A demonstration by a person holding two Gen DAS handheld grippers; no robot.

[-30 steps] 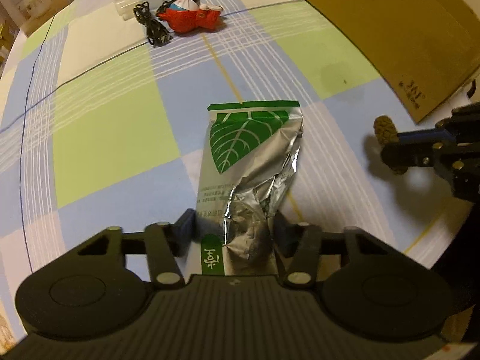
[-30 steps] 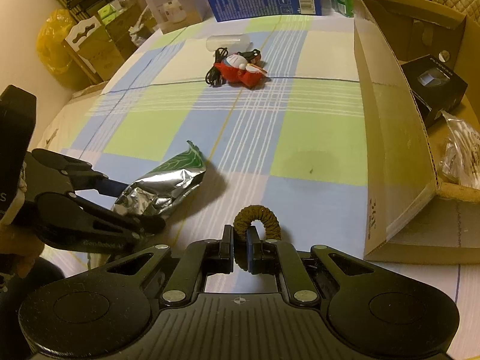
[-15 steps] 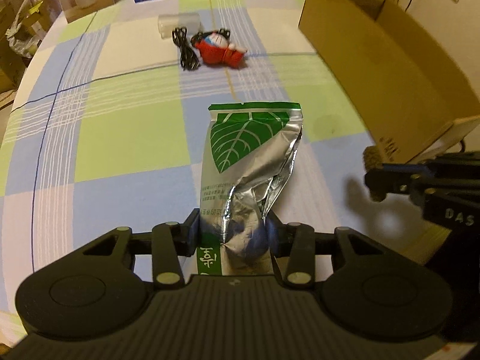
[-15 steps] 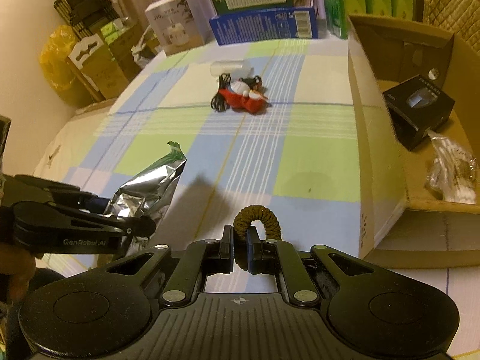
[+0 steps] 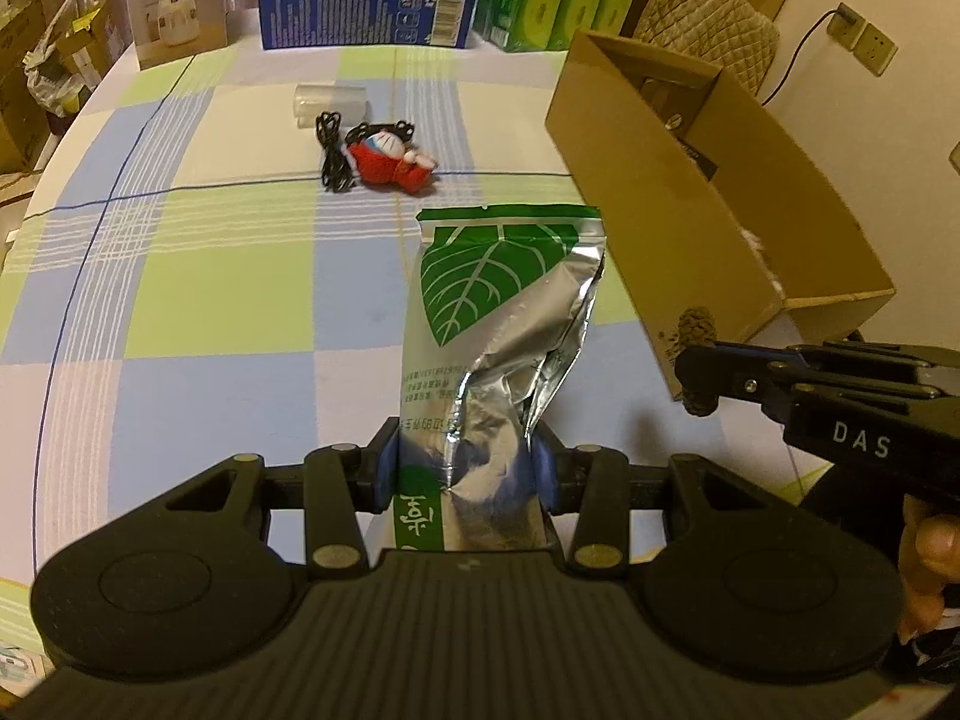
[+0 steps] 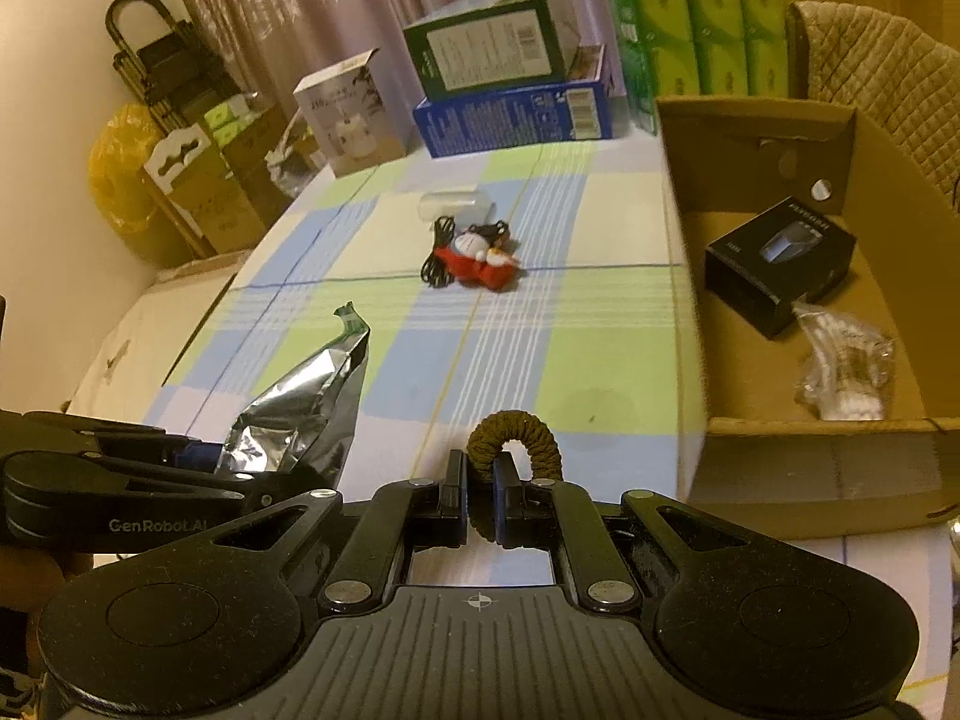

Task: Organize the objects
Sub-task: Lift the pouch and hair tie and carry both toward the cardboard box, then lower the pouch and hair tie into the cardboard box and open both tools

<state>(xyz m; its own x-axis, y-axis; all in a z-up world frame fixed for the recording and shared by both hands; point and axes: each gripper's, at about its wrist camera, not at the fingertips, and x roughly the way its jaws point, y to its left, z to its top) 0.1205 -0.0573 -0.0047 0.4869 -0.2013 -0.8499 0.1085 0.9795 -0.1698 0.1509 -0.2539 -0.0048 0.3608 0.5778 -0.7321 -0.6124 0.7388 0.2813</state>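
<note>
Left tool (image 5: 465,468) raised off the surface, fingers closed on the lower end of a foil pouch (image 5: 498,324); right tool (image 6: 478,495) level beside it, fingers pinched on a brown hair tie (image 6: 521,438); fingertips of the person's hand (image 5: 927,564) behind the right tool

Blue box (image 6: 516,115) at table's far edge, green box (image 6: 489,42) stacked on it; white box (image 6: 351,114) beside, yellow bag (image 6: 117,180) off-table left.

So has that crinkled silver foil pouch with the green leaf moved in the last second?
Yes. The foil pouch, clamped in the left gripper, has risen off the checked tablecloth and tilted upright.
</note>
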